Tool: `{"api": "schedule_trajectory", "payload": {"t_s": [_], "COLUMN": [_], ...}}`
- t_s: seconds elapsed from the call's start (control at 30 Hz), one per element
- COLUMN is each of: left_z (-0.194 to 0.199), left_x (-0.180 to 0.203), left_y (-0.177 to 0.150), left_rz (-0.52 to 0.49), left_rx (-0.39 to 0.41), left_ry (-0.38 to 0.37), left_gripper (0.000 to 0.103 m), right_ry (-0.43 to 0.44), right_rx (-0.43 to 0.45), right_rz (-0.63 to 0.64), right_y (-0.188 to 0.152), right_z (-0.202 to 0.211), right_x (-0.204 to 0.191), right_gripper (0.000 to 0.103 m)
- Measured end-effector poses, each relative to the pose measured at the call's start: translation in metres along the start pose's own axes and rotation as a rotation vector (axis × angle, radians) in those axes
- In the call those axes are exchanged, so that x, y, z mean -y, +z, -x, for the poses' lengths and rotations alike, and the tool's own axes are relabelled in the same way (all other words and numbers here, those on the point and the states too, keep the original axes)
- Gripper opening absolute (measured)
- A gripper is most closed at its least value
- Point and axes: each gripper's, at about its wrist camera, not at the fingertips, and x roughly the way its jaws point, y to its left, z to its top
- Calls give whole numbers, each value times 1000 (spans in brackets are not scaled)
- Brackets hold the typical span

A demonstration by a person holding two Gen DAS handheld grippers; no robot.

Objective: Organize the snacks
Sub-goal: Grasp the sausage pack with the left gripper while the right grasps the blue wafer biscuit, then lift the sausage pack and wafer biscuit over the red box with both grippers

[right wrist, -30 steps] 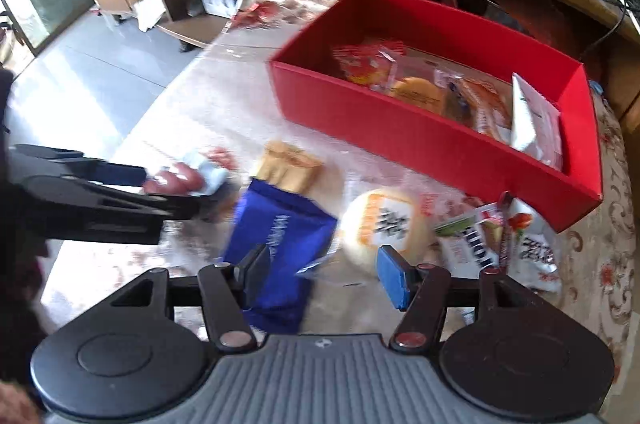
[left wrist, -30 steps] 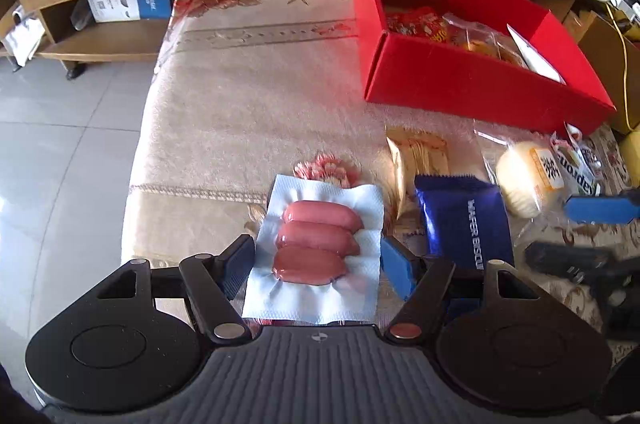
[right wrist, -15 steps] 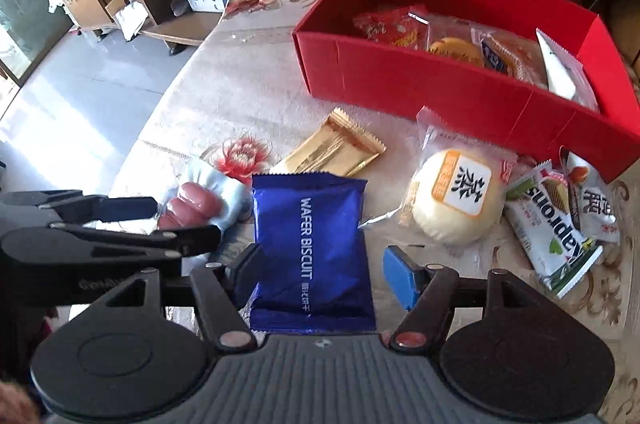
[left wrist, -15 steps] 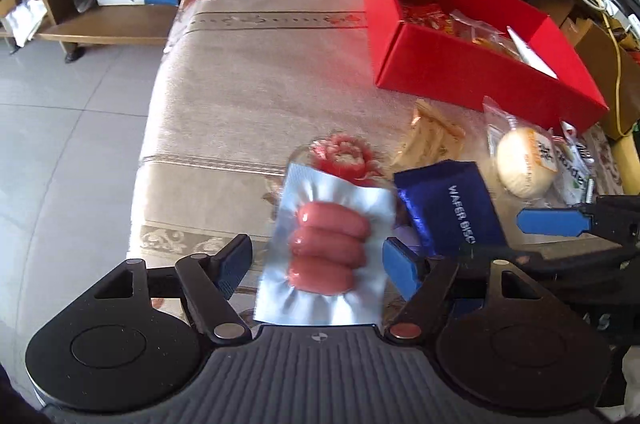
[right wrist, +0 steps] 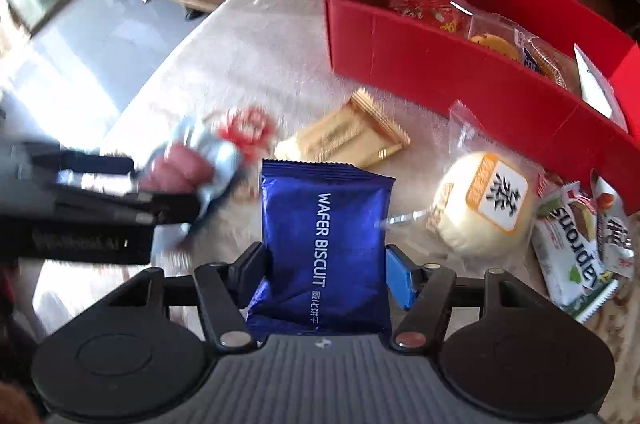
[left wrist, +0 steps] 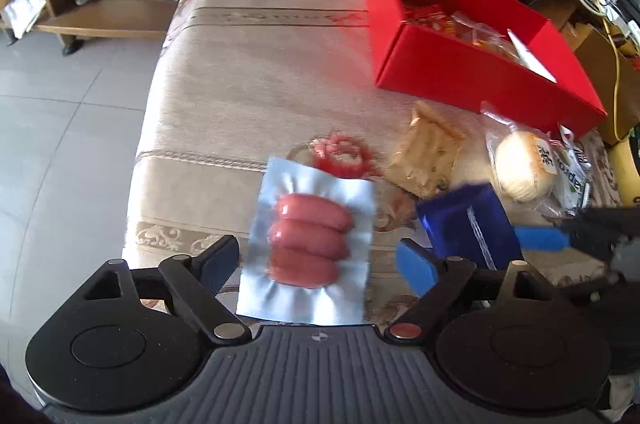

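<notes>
Wafer biscuit pack (right wrist: 326, 244), glossy blue foil, now pinched in the right tool (right wrist: 324, 270); left tool (left wrist: 318, 262) gapes around the silvery vacuum-sealed sausage pack (left wrist: 308, 244), now lifted.

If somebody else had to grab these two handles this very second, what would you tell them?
Left gripper: open, its fingers either side of the sausage pack, not visibly clamping it.
Right gripper: closed on the wafer biscuit pack, touching both its edges.
Done: several snacks already lie in the red box.
Left: box these two packs, then the gold packet, the wrapped bun and the green packet, all lying on the table in front of the box.
</notes>
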Motion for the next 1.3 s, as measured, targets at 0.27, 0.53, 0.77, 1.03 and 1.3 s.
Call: {"api": "schedule_trajectory", "payload": {"t_s": [0.27, 0.53, 0.77, 1.03, 1.3], "left_z": [-12, -14, -8, 2, 18], "left_x": [2, 27, 36, 48, 67], "left_y": [6, 0, -10, -16, -8], "left_rz": [12, -100, -100, -88, -101], "left_rx": [-5, 3, 10, 20, 76], "left_ry": [56, 146, 148, 81, 27], "left_gripper": [97, 79, 75, 74, 74], "right_ry": [-1, -1, -40, -8, 12], "right_rx": [2, -6, 27, 44, 130], "right_rz": [-20, -16, 45, 16, -42], "right_y": [-33, -24, -20, -35, -34], "right_z": [27, 11, 5, 29, 60], "right_x": [22, 22, 14, 31, 45], "right_gripper": [55, 72, 70, 61, 61]}}
